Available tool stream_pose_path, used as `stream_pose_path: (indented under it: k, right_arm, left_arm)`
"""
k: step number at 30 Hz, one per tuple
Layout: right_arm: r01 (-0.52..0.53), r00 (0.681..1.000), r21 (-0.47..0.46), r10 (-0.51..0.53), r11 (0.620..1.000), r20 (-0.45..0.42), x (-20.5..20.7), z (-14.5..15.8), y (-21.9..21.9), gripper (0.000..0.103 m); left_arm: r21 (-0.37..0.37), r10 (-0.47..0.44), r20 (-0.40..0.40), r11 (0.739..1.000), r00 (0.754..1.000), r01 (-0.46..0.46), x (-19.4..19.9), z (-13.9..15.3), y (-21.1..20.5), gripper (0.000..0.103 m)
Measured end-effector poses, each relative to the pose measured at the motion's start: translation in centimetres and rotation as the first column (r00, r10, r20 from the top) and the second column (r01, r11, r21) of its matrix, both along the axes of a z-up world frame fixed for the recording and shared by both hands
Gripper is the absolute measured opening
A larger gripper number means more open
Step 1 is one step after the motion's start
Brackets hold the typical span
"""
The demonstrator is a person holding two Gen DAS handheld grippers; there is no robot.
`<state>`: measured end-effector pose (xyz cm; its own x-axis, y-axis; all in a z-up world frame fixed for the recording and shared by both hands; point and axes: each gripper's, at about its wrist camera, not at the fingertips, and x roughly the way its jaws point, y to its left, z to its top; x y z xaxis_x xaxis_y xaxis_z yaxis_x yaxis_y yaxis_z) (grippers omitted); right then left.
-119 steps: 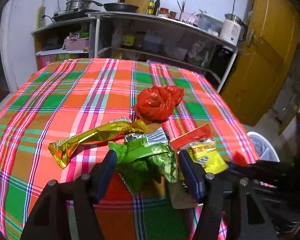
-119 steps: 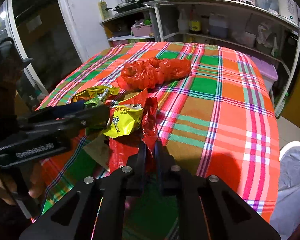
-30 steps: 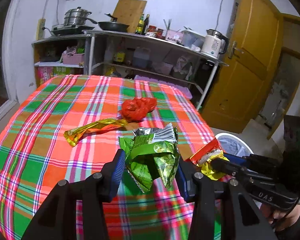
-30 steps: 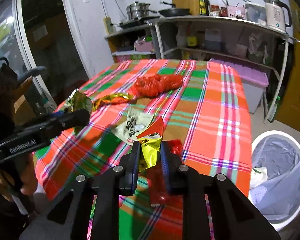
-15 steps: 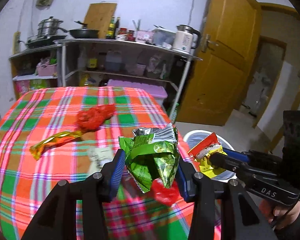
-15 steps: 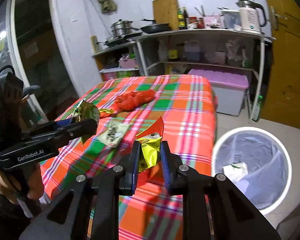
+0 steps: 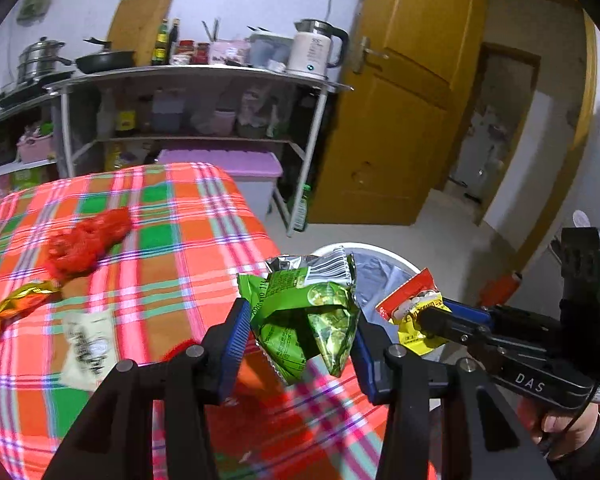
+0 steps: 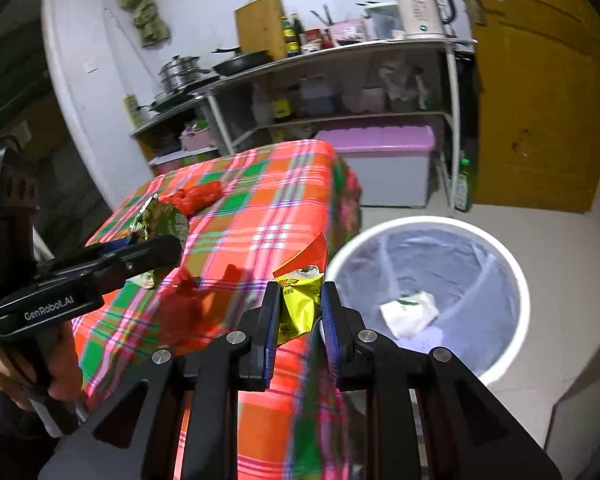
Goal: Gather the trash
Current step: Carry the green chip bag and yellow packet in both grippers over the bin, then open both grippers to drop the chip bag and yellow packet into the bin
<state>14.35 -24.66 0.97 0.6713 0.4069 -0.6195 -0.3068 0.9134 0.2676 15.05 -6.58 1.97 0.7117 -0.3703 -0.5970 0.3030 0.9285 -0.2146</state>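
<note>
The left gripper (image 7: 298, 334) is closed on a crumpled green snack bag (image 7: 306, 316), whose folds fill the space between the two blue-padded fingers (image 7: 236, 338); the bag is lifted above the near corner of the table with the checked cloth (image 7: 172, 248). The right gripper (image 8: 298, 312) pinches a yellow and red wrapper (image 8: 300, 304) between its narrow-set fingers, and this wrapper stands up out of the jaws, just beside the edge of the table. On the floor next to the table is a white trash bin (image 8: 512, 276) with a grey liner, and a white crumpled piece (image 8: 410, 312) lies at its bottom. In the left wrist view the bin (image 7: 384, 254) shows only partly behind the green bag. On the cloth there remain a red plastic bag (image 7: 86, 242), a gold wrapper (image 7: 16, 310), a pale flat packet (image 7: 86, 348) with dark print, blurred, and a small red scrap (image 8: 184, 300) near the table's edge. A hand (image 7: 560, 428) holds the handle of the right gripper in the left view. Behind the table stands a metal shelf (image 7: 188, 80) with a kettle (image 7: 314, 54), a pan and bottles, and beside it a yellow door (image 7: 400, 112).
</note>
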Motion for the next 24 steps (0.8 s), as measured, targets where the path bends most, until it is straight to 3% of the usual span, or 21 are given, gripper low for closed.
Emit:
stream_pose_path:
  k: [16, 24]
  right_arm:
    - [0.140, 0.986, 0.010, -0.138, 0.990, -0.097, 1.9, -4.1, -6.5, 0.021]
    - [0.185, 0.972, 0.006, -0.182, 0.983, -0.147, 2.8, -5.8, -8.3, 0.023]
  left_arm:
    - [0.007, -0.153, -0.088, 0.988, 0.984, 0.154, 5.1, -3.8, -8.2, 0.047]
    - [0.018, -0.181, -0.152, 0.982, 0.972, 0.186, 7.4, -5.9, -10.3, 0.049]
